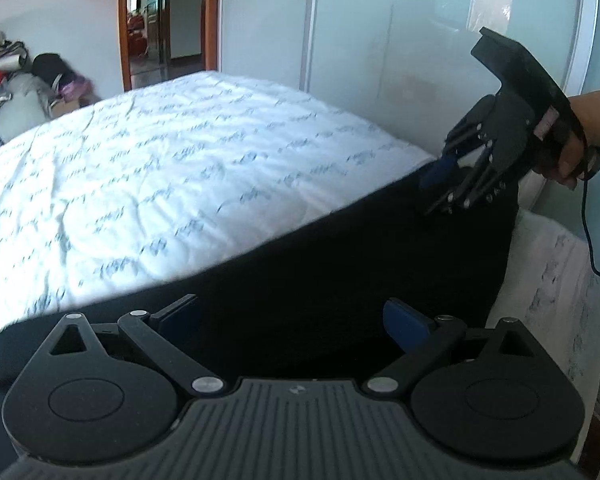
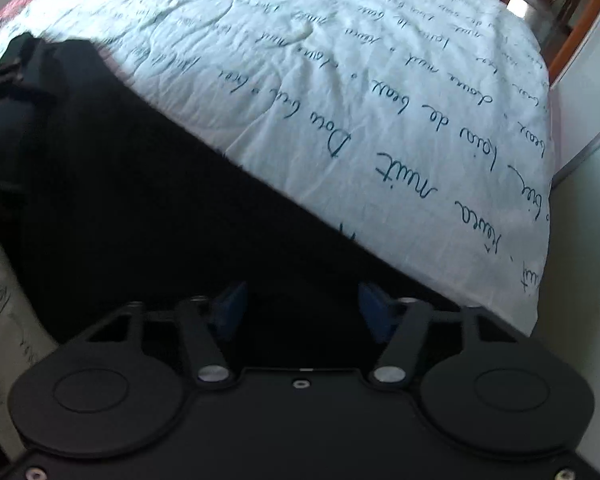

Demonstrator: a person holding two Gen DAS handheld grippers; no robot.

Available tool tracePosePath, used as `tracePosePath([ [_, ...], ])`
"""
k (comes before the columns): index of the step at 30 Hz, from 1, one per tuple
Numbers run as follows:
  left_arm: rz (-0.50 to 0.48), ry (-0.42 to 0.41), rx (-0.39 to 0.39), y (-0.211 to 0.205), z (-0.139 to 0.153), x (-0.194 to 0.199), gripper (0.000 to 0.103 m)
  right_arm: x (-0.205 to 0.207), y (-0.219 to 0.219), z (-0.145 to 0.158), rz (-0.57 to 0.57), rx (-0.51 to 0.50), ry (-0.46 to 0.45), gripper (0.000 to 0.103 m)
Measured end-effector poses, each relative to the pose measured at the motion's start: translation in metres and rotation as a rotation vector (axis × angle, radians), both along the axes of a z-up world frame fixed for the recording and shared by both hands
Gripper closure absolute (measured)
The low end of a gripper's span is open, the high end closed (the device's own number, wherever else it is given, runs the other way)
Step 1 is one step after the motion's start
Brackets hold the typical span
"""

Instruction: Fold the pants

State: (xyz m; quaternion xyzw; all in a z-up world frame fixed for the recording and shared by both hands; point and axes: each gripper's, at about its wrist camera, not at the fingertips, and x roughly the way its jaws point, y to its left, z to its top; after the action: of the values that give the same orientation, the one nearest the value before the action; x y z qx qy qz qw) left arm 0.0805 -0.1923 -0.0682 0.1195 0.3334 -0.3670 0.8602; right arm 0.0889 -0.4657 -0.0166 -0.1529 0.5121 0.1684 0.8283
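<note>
Black pants (image 1: pixel 340 248) lie stretched along the near edge of a bed with a white sheet (image 1: pixel 180 160) printed with script. My left gripper (image 1: pixel 290 320) is open, its jaws wide apart just above one end of the pants. A hand holds my right gripper (image 1: pixel 434 196) over the far end, near the bed's corner, pointing steeply down. In the right wrist view the right gripper (image 2: pixel 302 306) stands open over the pants (image 2: pixel 120 180), which run away to the upper left along the sheet (image 2: pixel 340 80). I see no cloth pinched between either pair of pads.
Frosted sliding doors (image 1: pixel 420 40) stand close behind the bed's right side. A doorway (image 1: pixel 160 20) opens at the back, with a pile of clothes and bags (image 1: pixel 20 76) to its left. A cable (image 1: pixel 588 240) hangs from the right hand. Floor (image 2: pixel 580 240) borders the bed.
</note>
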Motion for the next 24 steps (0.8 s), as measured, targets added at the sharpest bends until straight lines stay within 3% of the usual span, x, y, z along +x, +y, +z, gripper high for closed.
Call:
tracePosePath([
  [3, -0.031, -0.007, -0.004, -0.017, 0.0, 0.009, 0.004, -0.006, 0.009, -0.002, 0.035, -0.04, 0.021, 0.065],
  [5, -0.049, -0.014, -0.011, -0.03, -0.001, 0.015, 0.004, -0.007, 0.019, -0.006, 0.063, -0.075, 0.014, 0.067],
  [7, -0.051, -0.015, -0.001, -0.043, -0.002, 0.019, 0.004, -0.006, 0.023, -0.004, 0.083, -0.102, 0.012, 0.08],
  [8, -0.054, -0.014, 0.0, -0.048, -0.002, 0.019, 0.004, -0.005, 0.023, 0.001, 0.079, -0.126, 0.003, 0.097],
  [9, -0.063, -0.015, -0.004, -0.051, -0.002, 0.019, 0.004, -0.004, 0.022, 0.007, 0.068, -0.145, -0.024, 0.1],
  [12, -0.081, -0.026, 0.0, -0.06, -0.004, 0.016, 0.004, 0.0, 0.009, 0.029, 0.018, -0.13, -0.112, 0.101],
  [15, -0.088, -0.034, 0.004, -0.067, -0.006, 0.014, 0.004, 0.005, -0.002, 0.031, -0.016, -0.16, -0.148, 0.101],
  [18, -0.087, -0.018, 0.015, -0.073, -0.011, 0.014, 0.004, 0.009, -0.015, 0.025, -0.062, -0.111, -0.137, 0.101],
  [20, -0.107, -0.021, 0.015, -0.071, -0.01, 0.01, 0.004, 0.002, -0.018, 0.023, -0.026, -0.062, -0.108, 0.098],
  [22, -0.121, -0.038, 0.033, -0.071, -0.012, 0.006, 0.004, -0.008, -0.014, 0.016, 0.02, -0.08, -0.085, 0.068],
  [23, -0.125, -0.043, 0.042, -0.072, -0.013, 0.005, 0.004, -0.012, -0.013, 0.012, 0.031, -0.105, -0.086, 0.038],
  [24, -0.128, -0.044, 0.046, -0.072, -0.014, 0.005, 0.004, -0.013, -0.013, 0.007, 0.039, -0.118, -0.084, 0.033],
])
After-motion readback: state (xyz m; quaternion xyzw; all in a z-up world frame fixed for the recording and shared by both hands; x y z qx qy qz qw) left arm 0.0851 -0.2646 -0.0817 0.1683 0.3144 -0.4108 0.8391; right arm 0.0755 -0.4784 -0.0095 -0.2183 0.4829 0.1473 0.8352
